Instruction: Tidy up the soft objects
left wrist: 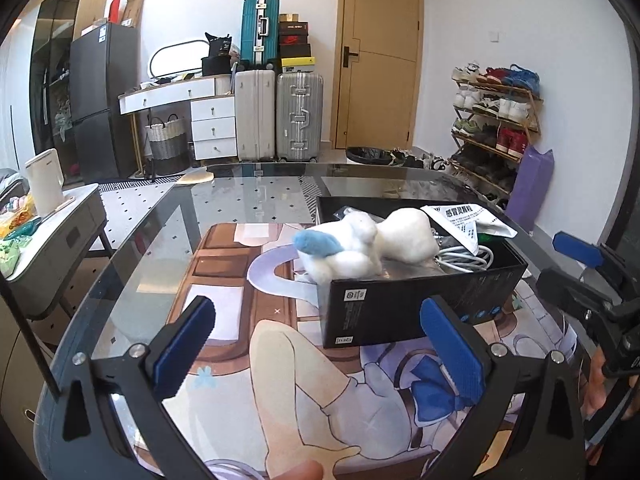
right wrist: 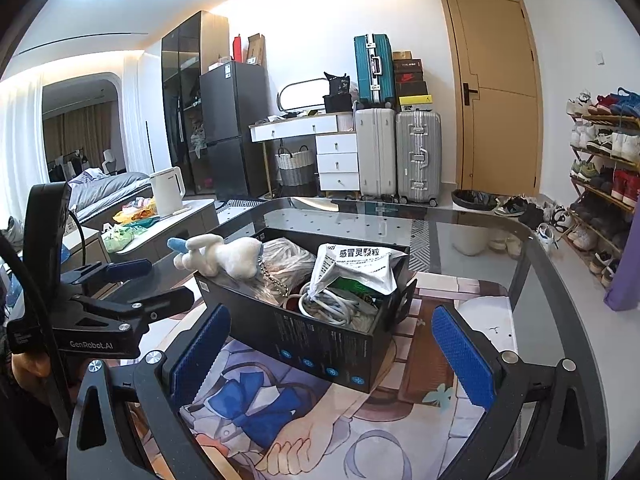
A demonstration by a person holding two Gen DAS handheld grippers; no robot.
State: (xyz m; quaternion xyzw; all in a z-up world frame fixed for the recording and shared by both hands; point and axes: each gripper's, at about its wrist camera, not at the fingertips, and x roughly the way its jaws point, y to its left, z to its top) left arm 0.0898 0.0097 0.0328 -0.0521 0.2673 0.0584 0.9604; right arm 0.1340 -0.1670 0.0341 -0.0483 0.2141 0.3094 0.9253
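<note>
Atop open black cardboard box (left wrist: 420, 304) on bench: fluffy white-and-blue plush toy (left wrist: 360, 246), light, squashy (pinch mid-body); both hand-held grippers, left (left wrist: 316, 352) and right (right wrist: 332, 356), agape, empty.

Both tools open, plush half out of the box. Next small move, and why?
Probably ease the left tool forward and up to straddle the plush toy. It lies draped over the black box rim, blue ear overhanging, nearest that tool; both tools are open and empty, the right tool facing the cables.

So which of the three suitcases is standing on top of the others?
The teal suitcase. It stands on the white suitcase, beside the silver one; those two are on the floor.
</note>
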